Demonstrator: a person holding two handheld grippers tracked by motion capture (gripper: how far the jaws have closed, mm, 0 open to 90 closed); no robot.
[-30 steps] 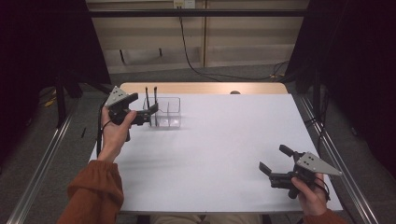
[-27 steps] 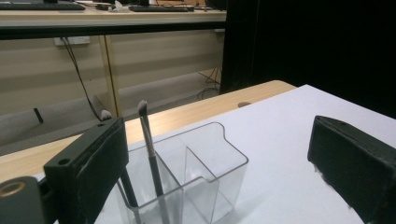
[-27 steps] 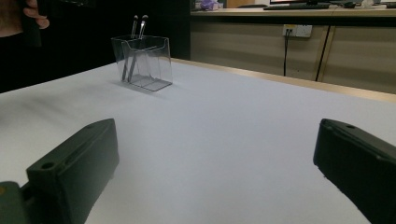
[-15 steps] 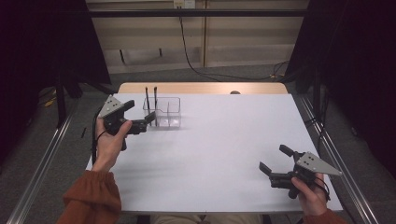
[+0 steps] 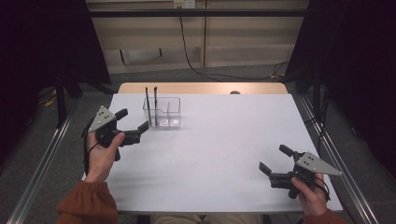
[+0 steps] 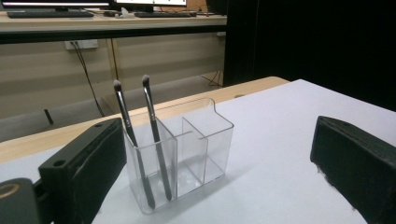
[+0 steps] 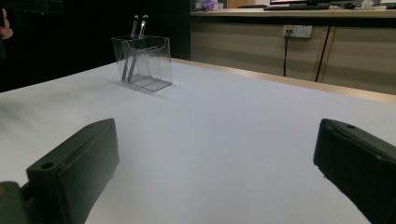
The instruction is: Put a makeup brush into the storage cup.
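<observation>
A clear plastic organizer (image 5: 162, 112) stands upright toward the far left of the white desk (image 5: 219, 154), divided into compartments. Two black makeup brushes (image 6: 152, 140) lean in its end compartment, the one on the left in the high view, bristles up and handles resting on the bottom; the other compartments next to it hold nothing. In the left gripper view the brushes stand side by side, both tilted the same way, their tips rising above the rim.

The left gripper (image 5: 133, 122) hovers just left of the organizer, near it but not touching, its jaws wide apart and holding nothing; the organizer sits framed between them in the left gripper view. The person's left hand (image 5: 102, 151) grips it from below, a rust-coloured sleeve (image 5: 86, 205) at the wrist.

The right gripper (image 5: 275, 161) is well apart from the organizer, at the near right corner of the desk, held in the right hand (image 5: 310, 193). Its jaws are likewise spread open and empty, pointing across the bare desk toward the organizer (image 7: 142, 63) in the distance.
</observation>
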